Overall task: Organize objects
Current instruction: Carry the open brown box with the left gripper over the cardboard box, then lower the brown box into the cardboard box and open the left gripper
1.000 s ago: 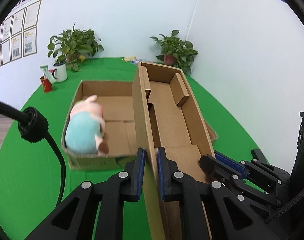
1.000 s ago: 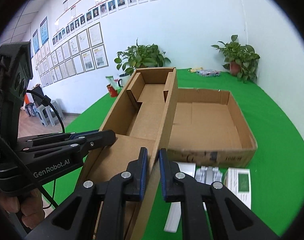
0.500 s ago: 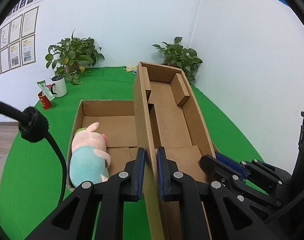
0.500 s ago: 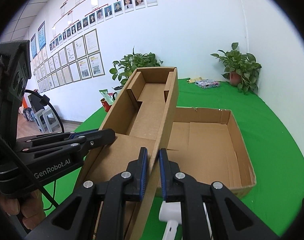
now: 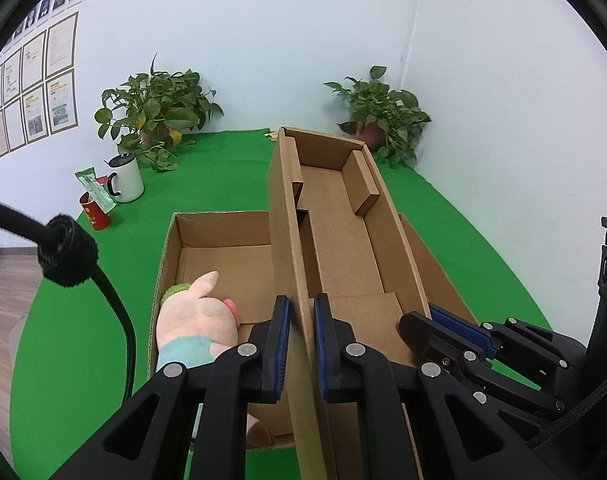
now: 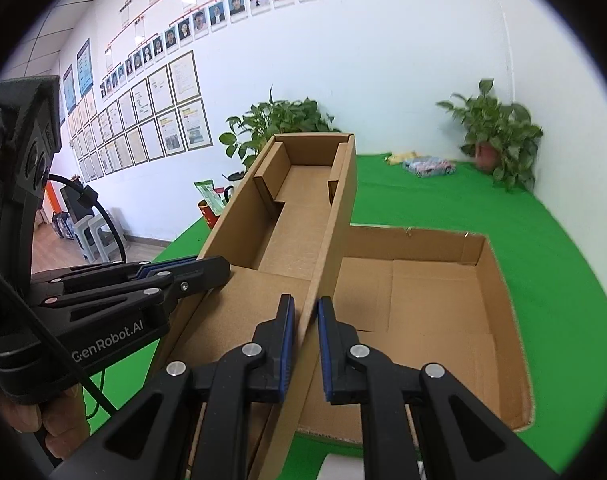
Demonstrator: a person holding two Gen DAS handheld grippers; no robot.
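The lid (image 5: 343,240) is held up over the box (image 5: 223,256), one long wall pinched in each gripper – the left gripper (image 5: 301,344) is clamped on its left wall, the right gripper (image 6: 305,344) on the opposite one. The pig (image 5: 195,324) is lying in the box's near-left corner. Probably best if both sides are kept level and lowered evenly – the lid's walls should be lined up outside the box rim first so nothing gets crushed.

The plush pig (image 5: 197,330) is partly hidden behind the left gripper (image 5: 301,340); its lower body is not seen. A white object (image 6: 341,466) is cut off by the bottom edge and cannot be identified.
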